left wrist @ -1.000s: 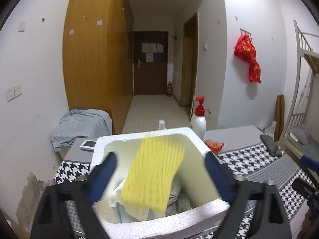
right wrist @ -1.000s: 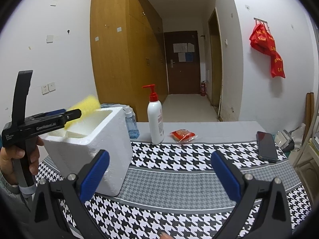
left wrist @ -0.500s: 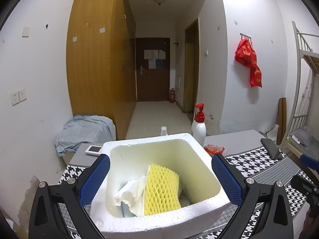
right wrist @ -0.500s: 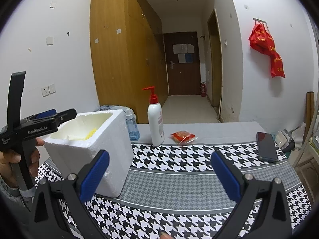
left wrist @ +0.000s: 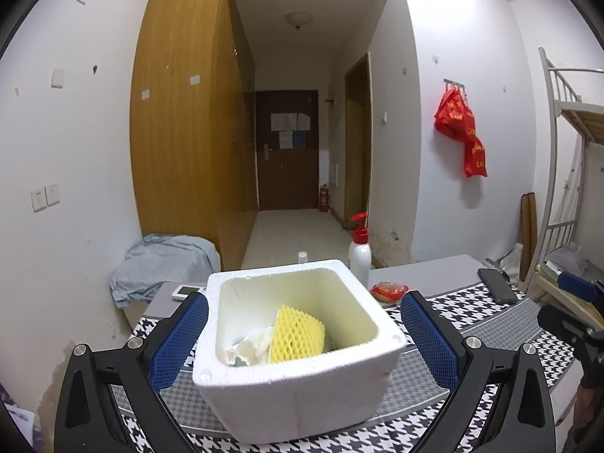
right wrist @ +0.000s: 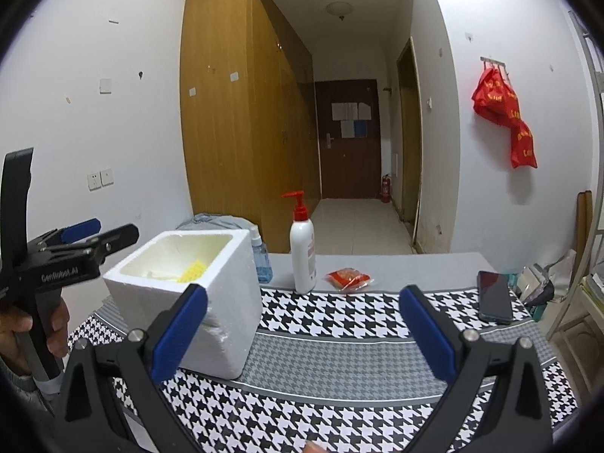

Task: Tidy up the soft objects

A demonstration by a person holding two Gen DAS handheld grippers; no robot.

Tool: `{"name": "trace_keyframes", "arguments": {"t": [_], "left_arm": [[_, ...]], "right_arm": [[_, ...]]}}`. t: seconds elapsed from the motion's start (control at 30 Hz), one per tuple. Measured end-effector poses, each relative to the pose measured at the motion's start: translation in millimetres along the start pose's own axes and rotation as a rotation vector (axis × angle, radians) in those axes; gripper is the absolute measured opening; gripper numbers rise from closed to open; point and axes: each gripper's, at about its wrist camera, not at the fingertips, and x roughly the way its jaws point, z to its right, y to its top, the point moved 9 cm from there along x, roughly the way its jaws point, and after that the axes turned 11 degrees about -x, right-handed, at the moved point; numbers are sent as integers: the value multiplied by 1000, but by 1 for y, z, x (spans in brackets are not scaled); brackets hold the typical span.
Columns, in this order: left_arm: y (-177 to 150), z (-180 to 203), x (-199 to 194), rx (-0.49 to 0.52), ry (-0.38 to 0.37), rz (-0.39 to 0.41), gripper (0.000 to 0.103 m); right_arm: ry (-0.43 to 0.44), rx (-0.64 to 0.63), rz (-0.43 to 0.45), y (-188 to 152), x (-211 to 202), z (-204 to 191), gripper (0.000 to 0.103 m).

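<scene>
I have the left gripper [left wrist: 302,334] hovering on the near side of the white foam box [left wrist: 298,381], which stands on the checked cloth [right wrist: 339,313]. The box sits between and just ahead of my left jaws, its walls reaching nearly from one blue pad to the other, though I cannot tell whether either pad touches it. The jaws are spread wide and hold nothing. The yellow foam net [left wrist: 298,334] lies inside the box, leaning against crumpled white paper [left wrist: 251,345] on its left. I judge that this is the collecting place for the soft things, so the net is where it belongs.

My right gripper [right wrist: 302,324] hangs over the cloth with its jaws equally wide apart and empty. The box stands ahead of its left jaw, and the yellow net just peeks over the rim in that view. Beyond the jaws are a pump bottle [right wrist: 303,251], a small red packet [right wrist: 349,277] and, past the right jaw, a dark phone [right wrist: 494,296].

I read the wide right jaws as ready for another pick, possibly the red packet, if it counts as soft.
</scene>
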Motion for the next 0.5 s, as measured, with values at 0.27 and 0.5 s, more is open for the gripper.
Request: {"name": "trace_keyframes", "arguments": {"t": [0.27, 0.5], "left_arm": [[2, 2, -36, -6, -19, 36, 102], [0, 3, -59, -28, -34, 71, 102]], "right_arm": [[-21, -6, 43, 14, -30, -11, 102], [-39, -20, 73, 27, -52, -20, 102]]}}
